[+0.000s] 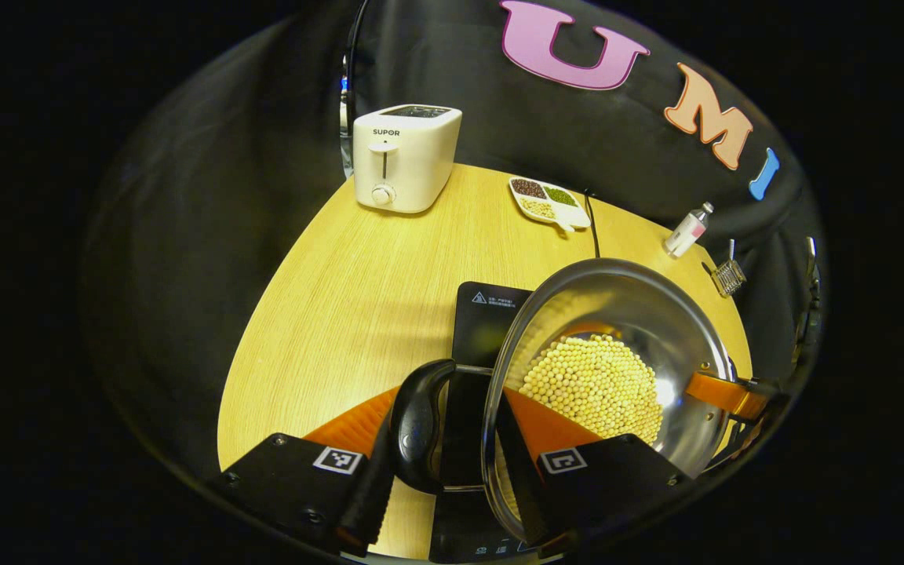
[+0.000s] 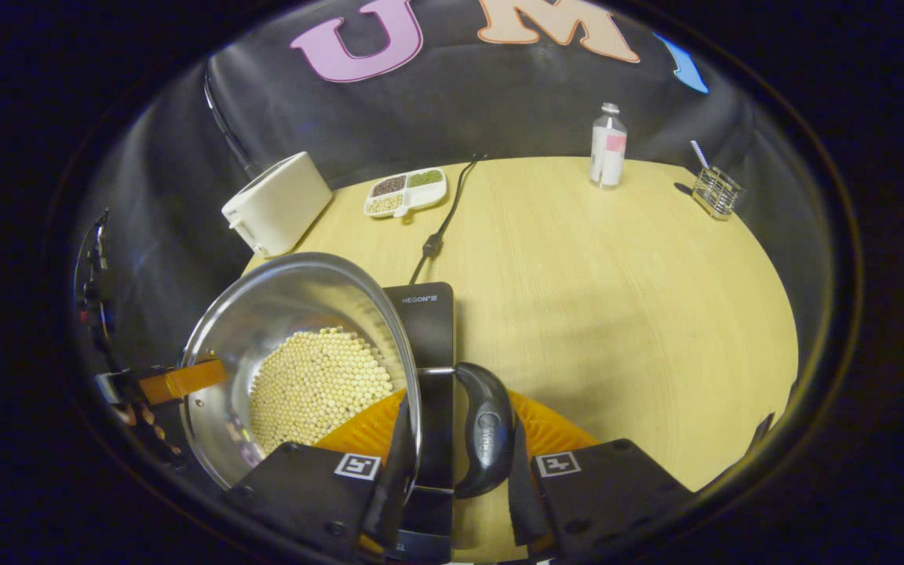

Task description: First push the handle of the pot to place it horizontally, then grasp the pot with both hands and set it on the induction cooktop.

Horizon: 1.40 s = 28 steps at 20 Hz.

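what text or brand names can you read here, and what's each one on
"SUPOR": front of the white toaster.
"HEGON", with small marks after it that can't be made out: far edge of the black induction cooktop.
Warning triangle with small print: cooktop corner, too small to read.
Bottle label: blurred.

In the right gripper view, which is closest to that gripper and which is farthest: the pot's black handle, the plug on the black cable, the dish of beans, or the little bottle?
1. Pot handle: right between the right gripper jaws.
2. Cable plug: mid-table, beyond the cooktop.
3. Bean dish and bottle: both at the table's far edge, dish left, bottle right; too close to rank.
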{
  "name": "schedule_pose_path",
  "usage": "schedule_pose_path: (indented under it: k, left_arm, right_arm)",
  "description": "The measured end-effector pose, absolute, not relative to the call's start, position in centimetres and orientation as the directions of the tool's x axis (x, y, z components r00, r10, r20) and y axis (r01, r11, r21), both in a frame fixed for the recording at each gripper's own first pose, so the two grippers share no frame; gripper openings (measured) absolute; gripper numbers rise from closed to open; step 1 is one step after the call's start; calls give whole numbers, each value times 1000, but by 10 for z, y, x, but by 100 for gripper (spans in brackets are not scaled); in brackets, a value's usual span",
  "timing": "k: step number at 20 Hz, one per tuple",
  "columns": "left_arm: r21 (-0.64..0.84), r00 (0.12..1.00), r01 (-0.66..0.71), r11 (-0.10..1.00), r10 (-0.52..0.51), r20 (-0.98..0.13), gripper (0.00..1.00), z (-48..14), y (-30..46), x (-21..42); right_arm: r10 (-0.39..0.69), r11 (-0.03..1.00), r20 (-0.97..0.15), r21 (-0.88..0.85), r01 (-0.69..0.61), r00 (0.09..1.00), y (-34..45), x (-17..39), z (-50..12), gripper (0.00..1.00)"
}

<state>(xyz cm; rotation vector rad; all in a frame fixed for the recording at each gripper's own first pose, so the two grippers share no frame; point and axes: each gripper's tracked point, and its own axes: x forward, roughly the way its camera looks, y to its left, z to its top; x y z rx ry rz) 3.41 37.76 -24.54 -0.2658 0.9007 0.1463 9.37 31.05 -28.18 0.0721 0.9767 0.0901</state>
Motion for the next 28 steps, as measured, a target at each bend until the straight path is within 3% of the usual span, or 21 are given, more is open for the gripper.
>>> schedule_pose_path:
  k: [9,13,14,15,16,17,20,23,25,26,28]
  left_arm:
    - [-159,627,-217,963,13,-779,69,-245,380,35]
    - [-157,626,-212,965,11,-779,70,-247,379,36]
    - [-156,627,-210,965,11,-779,70,-246,379,36]
    - [-155,626,-208,966,10,-780,70,-247,379,36]
    - [-153,626,-205,967,10,-779,70,-247,379,37]
    - [-152,626,-207,967,11,-779,71,-247,379,36]
    - [-134,621,-197,971,17,-784,74,-249,379,35]
    - [-103,626,-173,980,29,-779,79,-249,378,38]
    - [-99,628,-171,980,31,-778,78,-250,378,41]
    - [-95,630,-172,981,35,-776,79,-249,378,42]
    - [-85,639,-169,982,44,-768,87,-247,380,45]
  right_arm:
    - [114,993,-817,110,-43,565,312,95,-283,51]
    - [114,993,-818,108,-45,564,311,94,-281,53]
    - [114,993,-817,108,-43,565,311,95,-283,60]
    - [113,993,-818,108,-42,564,311,95,-284,55]
    - [108,994,-816,101,-45,567,311,95,-283,60]
    - [104,995,-816,92,-49,569,311,95,-284,57]
    - [98,995,-807,83,-53,582,311,98,-282,60]
    - [106,994,-804,95,-50,585,312,100,-281,66]
    - [110,994,-803,98,-53,585,314,101,-282,80]
    - [111,994,-803,95,-58,585,314,101,-282,82]
    - [115,993,-804,97,-63,583,316,102,-281,92]
